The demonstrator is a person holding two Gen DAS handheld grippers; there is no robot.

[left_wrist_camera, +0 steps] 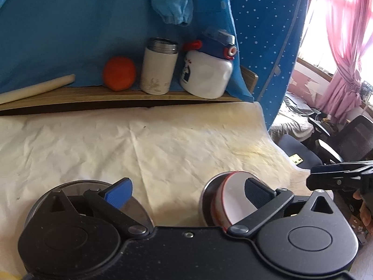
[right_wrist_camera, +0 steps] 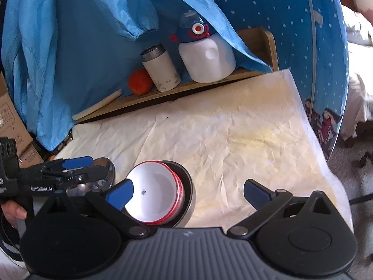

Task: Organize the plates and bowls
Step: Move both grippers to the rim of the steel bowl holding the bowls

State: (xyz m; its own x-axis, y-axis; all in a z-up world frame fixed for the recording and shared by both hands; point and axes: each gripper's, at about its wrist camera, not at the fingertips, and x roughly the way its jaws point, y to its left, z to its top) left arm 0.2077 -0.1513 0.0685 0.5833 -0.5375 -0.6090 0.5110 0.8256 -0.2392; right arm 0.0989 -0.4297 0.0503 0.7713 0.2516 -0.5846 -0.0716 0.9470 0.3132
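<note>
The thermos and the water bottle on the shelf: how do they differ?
The thermos is a slim cylinder with a bare steel neck and no lid; the water bottle is wider and rounder, with a blue and red cap. The thermos has a faint pattern low down; the bottle has a dark print. Both are white and upright on the shelf.

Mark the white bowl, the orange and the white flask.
white bowl (right_wrist_camera: pixel 153 186): right wrist view, inner floor.
orange (left_wrist_camera: pixel 119 73): left wrist view, middle of its front.
white flask (left_wrist_camera: pixel 158 70): left wrist view, body below the metal rim.

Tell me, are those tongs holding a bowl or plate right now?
No. Both the left tongs and the right tongs stand wide open, gripping nothing; the white bowl rests on the table.
</note>
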